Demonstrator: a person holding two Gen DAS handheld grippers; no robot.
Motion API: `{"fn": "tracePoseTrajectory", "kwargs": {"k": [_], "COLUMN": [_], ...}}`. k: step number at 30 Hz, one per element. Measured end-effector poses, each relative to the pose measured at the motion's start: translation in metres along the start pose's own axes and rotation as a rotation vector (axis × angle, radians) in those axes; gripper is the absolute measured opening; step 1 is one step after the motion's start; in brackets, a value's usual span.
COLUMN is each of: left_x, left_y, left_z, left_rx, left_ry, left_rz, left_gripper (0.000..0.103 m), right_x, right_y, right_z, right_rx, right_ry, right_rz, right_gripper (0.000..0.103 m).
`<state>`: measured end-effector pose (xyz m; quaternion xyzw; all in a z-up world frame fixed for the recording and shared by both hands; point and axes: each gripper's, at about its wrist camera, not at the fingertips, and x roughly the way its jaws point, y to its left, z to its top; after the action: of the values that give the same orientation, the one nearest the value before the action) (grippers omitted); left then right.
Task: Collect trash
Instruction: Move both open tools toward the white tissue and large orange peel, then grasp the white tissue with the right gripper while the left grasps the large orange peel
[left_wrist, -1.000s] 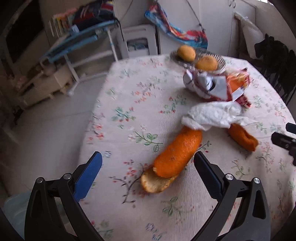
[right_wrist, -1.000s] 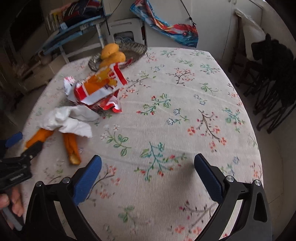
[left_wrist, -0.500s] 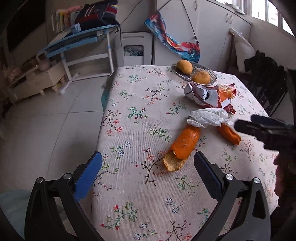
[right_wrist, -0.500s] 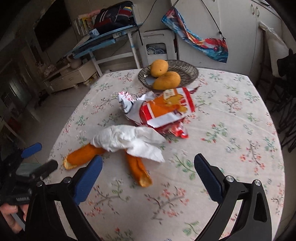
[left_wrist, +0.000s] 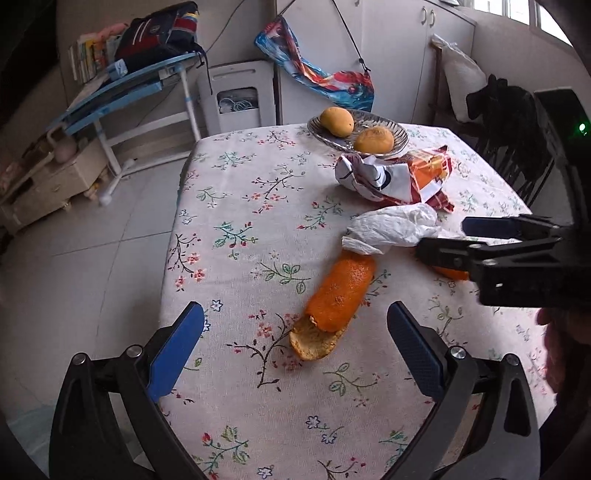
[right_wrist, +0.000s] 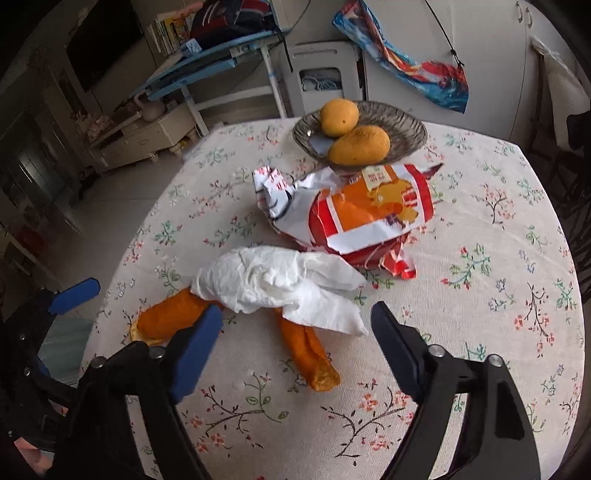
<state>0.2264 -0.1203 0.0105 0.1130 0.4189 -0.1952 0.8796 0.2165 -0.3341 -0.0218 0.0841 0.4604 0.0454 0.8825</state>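
On the floral tablecloth (left_wrist: 258, 206) lie a long orange peel (left_wrist: 338, 295), a crumpled white tissue (left_wrist: 391, 229), a second peel (right_wrist: 308, 354) partly under the tissue (right_wrist: 280, 284), and a crumpled orange-red snack bag (right_wrist: 369, 214). My left gripper (left_wrist: 295, 343) is open and empty, its fingers either side of the near peel, above it. My right gripper (right_wrist: 295, 336) is open and empty, over the tissue and the second peel; it shows from the side in the left wrist view (left_wrist: 443, 240).
A metal dish (right_wrist: 410, 129) holding two mangoes (right_wrist: 358, 144) stands at the table's far side behind the bag. Dark chairs (left_wrist: 517, 140) stand on the right. A blue folding table (left_wrist: 140, 77) and a white cabinet (left_wrist: 236, 96) are beyond the table.
Both grippers have moved in toward the trash. The right gripper has swung left and now hovers over the tissue and second peel. The left one has come nearer the long peel.
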Motion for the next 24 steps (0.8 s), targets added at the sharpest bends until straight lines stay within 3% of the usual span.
{"fn": "tracePoseTrajectory", "kwargs": {"k": [2,7,11,13,14,15,17,24], "left_x": [0.004,0.014,0.018,0.019,0.02,0.022,0.024,0.032], "left_y": [0.0,-0.006,-0.011,-0.011,-0.011,-0.01,-0.009,-0.018], "left_z": [0.002,0.005,0.005,0.005,0.006,0.007,0.01,0.018], "left_rx": [0.001,0.0,0.012,0.017,0.015,0.011,0.001,-0.01], "left_ry": [0.004,0.017,0.024,0.023,0.026,0.029,0.03,0.026], "left_rz": [-0.002,-0.026,-0.024,-0.021,-0.024,-0.027,-0.034,-0.063], "left_gripper": [0.096,0.096,0.096,0.096,0.096,0.096,0.095,0.088], "right_x": [-0.005,0.004,0.02,0.028,0.03,0.028,0.016,-0.038], "right_y": [-0.002,-0.005,-0.001,-0.002,-0.004,-0.006,-0.009,-0.035], "right_z": [-0.002,0.003,0.012,0.013,0.013,0.012,0.01,0.001], "right_rx": [-0.014,0.051,0.071,0.086,0.096,0.105,0.105,0.154], "right_ry": [-0.016,-0.028,-0.026,-0.001,0.008,0.007,-0.024,-0.141], "right_rz": [-0.014,0.075,0.095,0.148,0.178,0.194,0.201,0.262], "right_gripper": [0.08,0.08,0.077,0.053,0.032,0.02,0.015,0.014]}}
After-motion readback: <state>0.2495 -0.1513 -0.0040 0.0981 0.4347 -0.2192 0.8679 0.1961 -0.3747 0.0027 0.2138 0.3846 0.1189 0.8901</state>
